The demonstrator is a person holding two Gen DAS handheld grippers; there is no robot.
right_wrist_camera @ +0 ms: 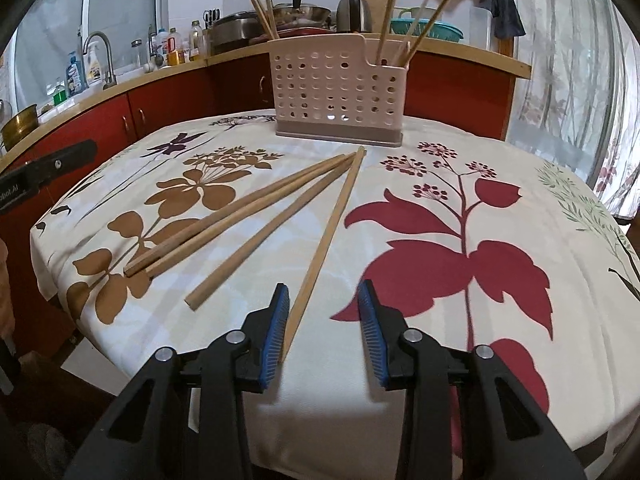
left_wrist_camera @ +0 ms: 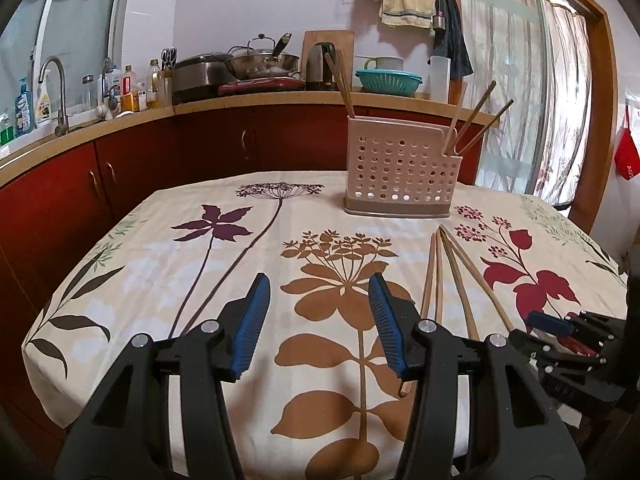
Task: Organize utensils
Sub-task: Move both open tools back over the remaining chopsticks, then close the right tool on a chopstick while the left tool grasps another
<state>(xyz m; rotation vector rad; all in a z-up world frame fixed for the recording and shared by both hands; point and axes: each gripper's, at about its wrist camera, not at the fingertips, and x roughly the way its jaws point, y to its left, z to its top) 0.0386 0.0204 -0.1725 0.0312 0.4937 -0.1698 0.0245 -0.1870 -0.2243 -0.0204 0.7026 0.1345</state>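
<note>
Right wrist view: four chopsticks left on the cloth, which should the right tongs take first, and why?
Probably ease the right tongs slightly left and down onto the nearest chopstick. They stand open and empty, that stick's near end already lies beside the left pad, and it lies apart from the other three. The holder already has chopsticks standing in it.

Right hand-held gripper (right_wrist_camera: 323,334): spread apart, nothing between blue pads (right_wrist_camera: 276,328), low over tabletop (right_wrist_camera: 460,380) with floral cloth. Four loose chopsticks (right_wrist_camera: 256,220) flat on cloth, fanned, far tips converging just before perforated holder (right_wrist_camera: 338,96). Nearest chopstick's end just beside left pad. Holder upright at far edge; more chopsticks (right_wrist_camera: 400,20) standing in both end compartments.
</note>
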